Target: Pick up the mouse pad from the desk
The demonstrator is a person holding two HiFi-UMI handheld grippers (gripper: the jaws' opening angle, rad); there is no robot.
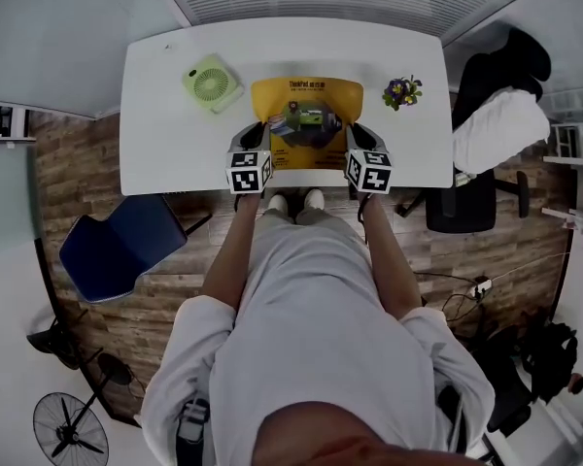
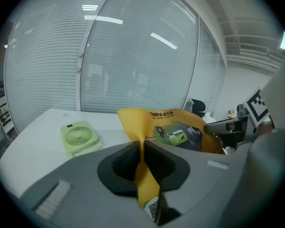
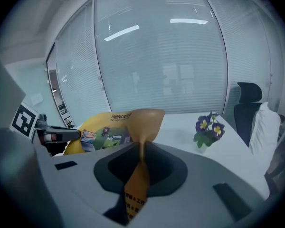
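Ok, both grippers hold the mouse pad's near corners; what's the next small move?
Probably raise both straight up, evenly. Left gripper and right gripper each pinch a near corner of the mouse pad, which curls between them above the desk; uneven lifting could twist it loose.

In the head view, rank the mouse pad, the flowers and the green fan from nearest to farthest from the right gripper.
From the right gripper:
1. Mouse pad: clamped in its jaws, at the centre.
2. Flowers: just beyond it, to the right.
3. Fan: across the pad, on the left.
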